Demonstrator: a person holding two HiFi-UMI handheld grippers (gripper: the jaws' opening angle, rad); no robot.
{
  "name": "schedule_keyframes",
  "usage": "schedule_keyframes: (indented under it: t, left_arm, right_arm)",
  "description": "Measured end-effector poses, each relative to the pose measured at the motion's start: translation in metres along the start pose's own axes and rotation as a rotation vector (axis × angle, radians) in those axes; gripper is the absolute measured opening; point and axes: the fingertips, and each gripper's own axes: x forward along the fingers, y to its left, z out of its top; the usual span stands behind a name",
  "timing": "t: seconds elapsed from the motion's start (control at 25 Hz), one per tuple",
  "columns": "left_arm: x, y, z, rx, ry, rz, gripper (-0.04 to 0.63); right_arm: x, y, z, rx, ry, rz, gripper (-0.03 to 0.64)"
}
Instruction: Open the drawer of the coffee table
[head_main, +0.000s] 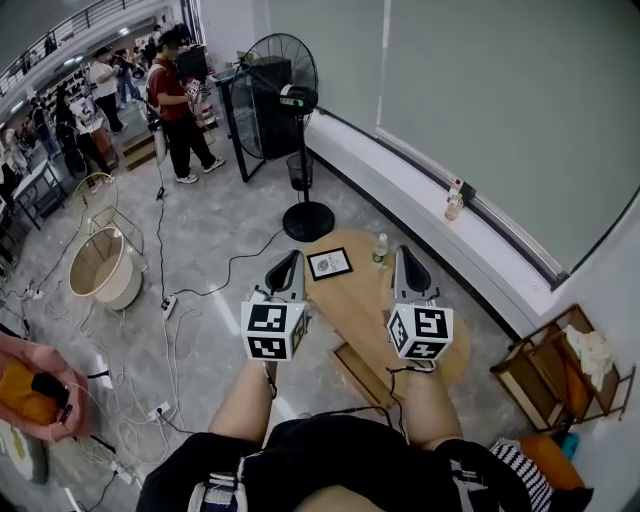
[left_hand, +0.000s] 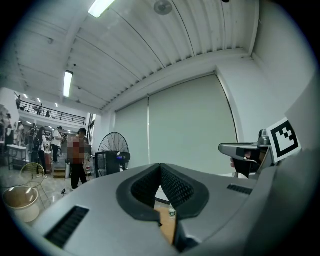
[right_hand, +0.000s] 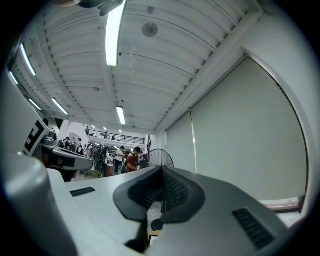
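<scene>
An oval wooden coffee table (head_main: 350, 305) stands on the floor in front of me in the head view; its drawer (head_main: 362, 372) shows at the near edge, between my knees. My left gripper (head_main: 291, 259) hangs above the table's left edge, shut with nothing in it. My right gripper (head_main: 404, 255) is level over the table's right half, shut and empty too. Both are held well above the tabletop, apart from the drawer. In the left gripper view, the left gripper (left_hand: 160, 167) has its pads together; the right gripper (right_hand: 161, 171) looks the same in its own view.
On the table lie a framed picture (head_main: 329, 263) and a small bottle (head_main: 380, 248). A standing fan (head_main: 300, 150) is behind the table, a wooden rack (head_main: 556, 370) at the right, a tub (head_main: 100, 268) and cables (head_main: 170, 330) on the floor at left. People stand far back.
</scene>
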Motion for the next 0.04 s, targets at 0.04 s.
schedule_keyframes:
  t: [0.04]
  left_arm:
    - [-0.0009,0.001,0.0004,0.002,-0.001,-0.002,0.02]
  right_arm:
    - [0.0,0.0018,0.0008,-0.002,-0.001,-0.001,0.015]
